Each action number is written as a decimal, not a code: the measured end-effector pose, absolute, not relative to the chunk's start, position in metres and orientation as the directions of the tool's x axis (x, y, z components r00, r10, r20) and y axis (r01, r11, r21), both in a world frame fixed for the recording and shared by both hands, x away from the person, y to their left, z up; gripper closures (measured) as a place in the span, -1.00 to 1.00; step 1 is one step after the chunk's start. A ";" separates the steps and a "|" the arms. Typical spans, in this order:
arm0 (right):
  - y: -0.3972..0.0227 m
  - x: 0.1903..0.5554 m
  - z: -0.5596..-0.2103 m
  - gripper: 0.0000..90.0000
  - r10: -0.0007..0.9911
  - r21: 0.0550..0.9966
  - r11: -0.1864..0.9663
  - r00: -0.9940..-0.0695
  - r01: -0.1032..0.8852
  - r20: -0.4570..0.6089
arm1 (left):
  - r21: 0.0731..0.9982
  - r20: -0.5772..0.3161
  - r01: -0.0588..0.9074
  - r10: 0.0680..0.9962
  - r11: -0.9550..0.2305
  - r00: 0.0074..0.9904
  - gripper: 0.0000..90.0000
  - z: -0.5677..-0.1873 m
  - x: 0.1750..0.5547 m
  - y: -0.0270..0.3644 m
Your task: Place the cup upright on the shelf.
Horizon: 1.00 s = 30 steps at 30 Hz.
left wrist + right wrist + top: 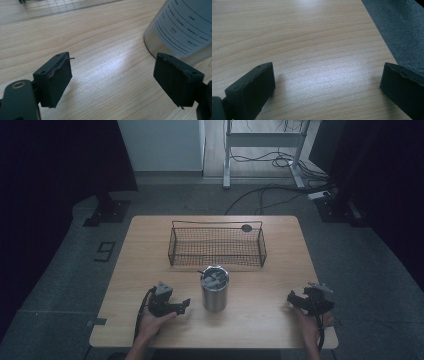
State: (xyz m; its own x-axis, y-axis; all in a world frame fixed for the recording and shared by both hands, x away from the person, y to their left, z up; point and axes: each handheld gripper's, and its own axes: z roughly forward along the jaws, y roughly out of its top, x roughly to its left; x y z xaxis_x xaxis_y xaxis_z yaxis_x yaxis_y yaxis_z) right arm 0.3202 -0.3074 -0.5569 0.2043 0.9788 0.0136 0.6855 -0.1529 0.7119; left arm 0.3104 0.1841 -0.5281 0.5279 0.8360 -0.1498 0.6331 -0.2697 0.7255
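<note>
Tumbler [215, 288]: upright, table [260, 320] centre, before basket [217, 246]. Left gripper [183, 305] just beside it, right gripper [294, 298] well apart; both jaws agape, empty. Step: approach. Next likely: left closes in around tumbler.

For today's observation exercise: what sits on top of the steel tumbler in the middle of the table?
A dark lid caps the steel tumbler and covers its mouth, so whatever is inside cannot be seen.

From above our side we look forward and down over the whole table [150, 235]. Both gripper views sit low, close to its wood; the left shares the cup [215, 289] with the high view.
</note>
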 end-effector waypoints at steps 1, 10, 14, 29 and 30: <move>-0.307 0.320 -0.557 -1.00 0.979 0.712 -0.153 0.204 0.685 0.014 | 0.726 -0.150 0.633 0.836 -0.270 0.528 -0.66 -0.528 0.310 0.184; -0.309 0.319 -0.557 -1.00 0.978 0.712 -0.155 0.209 0.685 0.013 | 0.731 -0.140 0.627 0.839 -0.271 0.525 -0.66 -0.528 0.310 0.184; -0.309 0.318 -0.557 -1.00 0.978 0.712 -0.155 0.209 0.685 0.013 | 0.742 -0.144 0.620 0.843 -0.255 0.519 -0.66 -0.526 0.309 0.186; -0.309 0.319 -0.557 -1.00 0.979 0.712 -0.152 0.204 0.685 0.013 | 0.761 -0.120 0.614 0.885 -0.209 0.450 -0.66 -0.523 0.309 0.201; -0.309 0.319 -0.557 -1.00 0.979 0.712 -0.152 0.204 0.685 0.013 | 0.764 -0.124 0.613 0.886 -0.203 0.448 -0.66 -0.523 0.309 0.201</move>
